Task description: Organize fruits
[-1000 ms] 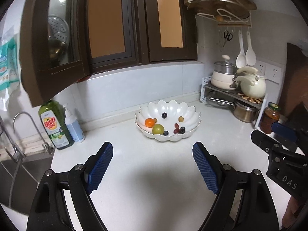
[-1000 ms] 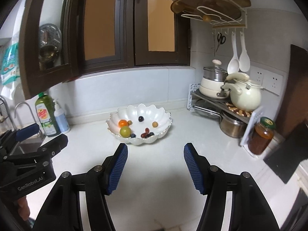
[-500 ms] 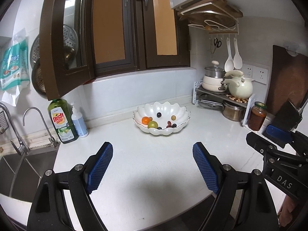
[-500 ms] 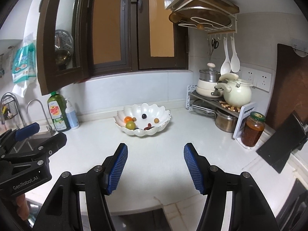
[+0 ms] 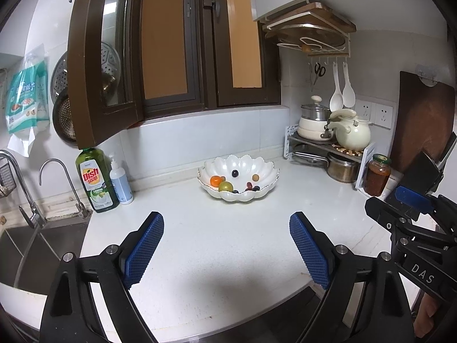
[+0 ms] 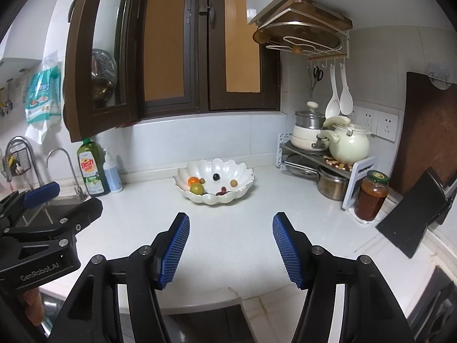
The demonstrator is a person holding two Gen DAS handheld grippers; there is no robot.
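Two grippers, left (image 5: 225, 245) and right (image 6: 230, 247), jaws wide, holding nothing; fruits (image 5: 225, 185) in scalloped bowl (image 5: 268, 171) well ahead; risk: small round pieces rolling from pads.

Left gripper (image 5: 227, 245): black angular frame, two fingers (image 5: 144, 250) faced with blue cross-hatched pads, round silver screws at the joints, white "GenRobot.AI" lettering on the side. Right gripper (image 6: 231, 245): same black frame, blue pads and silver screws, white "DAS" marking. Bare skin of a hand (image 6: 31, 304) shows beneath the left gripper's body.
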